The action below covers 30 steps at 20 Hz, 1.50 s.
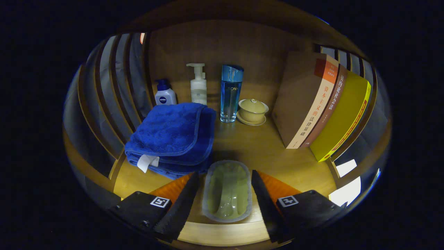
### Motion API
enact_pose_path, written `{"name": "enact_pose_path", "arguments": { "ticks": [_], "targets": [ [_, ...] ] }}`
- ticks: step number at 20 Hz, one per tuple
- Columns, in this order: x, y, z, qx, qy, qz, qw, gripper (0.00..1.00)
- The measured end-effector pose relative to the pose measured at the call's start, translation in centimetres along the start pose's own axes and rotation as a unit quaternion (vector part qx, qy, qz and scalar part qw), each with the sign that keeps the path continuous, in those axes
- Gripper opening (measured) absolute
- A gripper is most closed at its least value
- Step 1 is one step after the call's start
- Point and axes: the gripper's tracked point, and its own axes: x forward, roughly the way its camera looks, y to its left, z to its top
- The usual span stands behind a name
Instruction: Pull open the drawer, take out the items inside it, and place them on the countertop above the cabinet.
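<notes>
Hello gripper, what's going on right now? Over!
Gripper open, fingers either side of small green dish, not squeezing. Dish sits on wooden countertop. Folded blue towel close beside left finger; books off to the right.

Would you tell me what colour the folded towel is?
Deep blue, clearest in the gripper view: towel beyond the open fingers.

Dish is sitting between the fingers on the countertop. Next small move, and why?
Probably back the gripper straight out, fingers kept apart. The small dish lies flat on the countertop between the open fingers, with a gap on each side, so it looks placed. Pulling straight back avoids the folded blue towel just ahead.
</notes>
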Motion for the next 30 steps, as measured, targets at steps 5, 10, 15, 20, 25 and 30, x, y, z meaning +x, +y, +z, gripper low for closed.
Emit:
{"name": "enact_pose_path", "arguments": {
  "ticks": [5, 10, 15, 20, 25, 30],
  "targets": [
    [-2.9, 0.0, 1.2, 0.023, -0.034, 0.014, 0.999, 0.99],
    [-10.3, 1.5, 4.1, 0.006, -0.123, 0.046, 0.991, 0.99],
    [-18.4, 4.0, 4.7, -0.015, -0.202, 0.081, 0.976, 0.99],
    [-24.1, 4.9, 2.0, -0.004, -0.254, 0.1, 0.962, 0.99],
    [-26.8, 3.0, -2.5, 0.018, -0.292, 0.082, 0.953, 0.99],
    [-28.6, 2.1, -7.7, 0.009, -0.32, 0.061, 0.946, 0.99]
  ]
}}
